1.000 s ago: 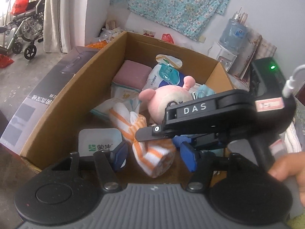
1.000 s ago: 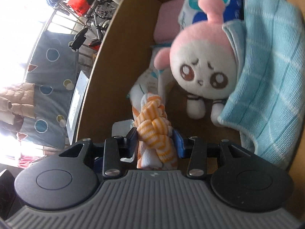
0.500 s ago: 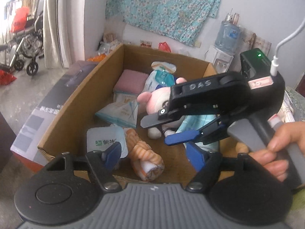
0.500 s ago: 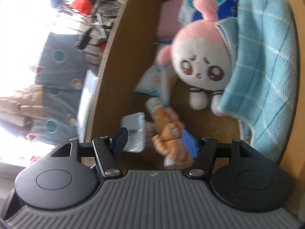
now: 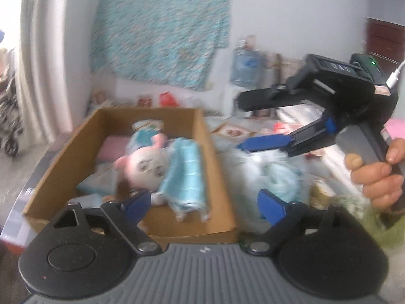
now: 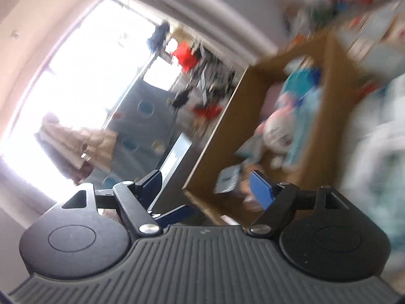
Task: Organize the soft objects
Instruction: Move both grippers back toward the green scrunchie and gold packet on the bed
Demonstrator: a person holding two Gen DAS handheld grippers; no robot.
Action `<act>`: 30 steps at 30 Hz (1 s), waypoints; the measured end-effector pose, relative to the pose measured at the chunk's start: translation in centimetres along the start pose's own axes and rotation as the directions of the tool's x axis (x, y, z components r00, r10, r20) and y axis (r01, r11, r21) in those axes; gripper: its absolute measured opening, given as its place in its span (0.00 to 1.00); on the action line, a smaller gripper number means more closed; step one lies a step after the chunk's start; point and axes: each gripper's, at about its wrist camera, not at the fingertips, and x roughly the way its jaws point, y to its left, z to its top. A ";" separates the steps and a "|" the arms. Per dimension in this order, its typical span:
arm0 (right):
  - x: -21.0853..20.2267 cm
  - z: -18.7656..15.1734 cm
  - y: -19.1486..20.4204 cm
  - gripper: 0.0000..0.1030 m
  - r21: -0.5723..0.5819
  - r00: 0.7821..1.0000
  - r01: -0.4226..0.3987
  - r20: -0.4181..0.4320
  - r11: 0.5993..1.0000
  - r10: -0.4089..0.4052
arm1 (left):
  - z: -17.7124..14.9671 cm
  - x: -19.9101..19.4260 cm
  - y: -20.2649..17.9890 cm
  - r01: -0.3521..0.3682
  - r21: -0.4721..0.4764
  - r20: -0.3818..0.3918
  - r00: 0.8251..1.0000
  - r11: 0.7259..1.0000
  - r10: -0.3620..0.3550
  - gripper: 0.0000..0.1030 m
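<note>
Plush toy, pink and white, lying in cardboard box, blue towel lying against it. We are seeing pale soft pile sitting outside box, just beside its wall. Left gripper: jaws spreading wide, gripping nothing. Right gripper: jaws also spreading, nothing between them, hovering over pile; hand gripping its handle. Right wrist view blurring heavily; we are making out box only roughly.
</note>
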 end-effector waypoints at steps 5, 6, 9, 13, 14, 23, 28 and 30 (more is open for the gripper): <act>-11.3 -2.2 -2.1 0.79 0.007 0.965 0.138 0.225 0.990 -0.136 | -1.2 1.1 -5.3 0.143 0.079 0.014 0.989 0.987 -0.144 0.93; -13.5 -2.9 -2.7 0.80 0.019 0.950 0.171 0.263 0.985 -0.170 | -1.6 1.6 -6.3 0.170 0.099 0.007 0.985 0.980 -0.172 0.93; -18.3 -5.2 -4.8 0.81 0.087 0.903 0.253 0.337 0.964 -0.267 | -2.9 3.7 -9.6 0.212 0.156 -0.028 0.977 0.965 -0.211 0.93; -21.2 -8.2 -8.3 0.81 0.179 0.852 0.324 0.371 0.929 -0.369 | -4.3 6.5 -13.5 0.272 0.214 -0.074 0.962 0.938 -0.262 0.92; -21.6 -8.9 -9.0 0.81 0.198 0.844 0.332 0.375 0.922 -0.384 | -4.6 7.2 -14.5 0.282 0.225 -0.082 0.959 0.933 -0.271 0.92; -21.0 -12.8 -14.3 0.81 0.285 0.743 0.462 0.393 0.840 -0.542 | -6.6 12.3 -20.3 0.243 0.362 -0.076 0.970 0.900 -0.231 0.81; -22.1 -13.8 -15.4 0.81 0.313 0.714 0.485 0.398 0.817 -0.576 | -6.2 15.0 -21.0 0.296 0.327 -0.131 0.955 0.897 -0.268 0.65; -22.6 -14.0 -15.8 0.81 0.329 0.715 0.473 0.400 0.818 -0.574 | -5.8 15.8 -21.2 0.308 0.305 -0.129 0.951 0.901 -0.281 0.63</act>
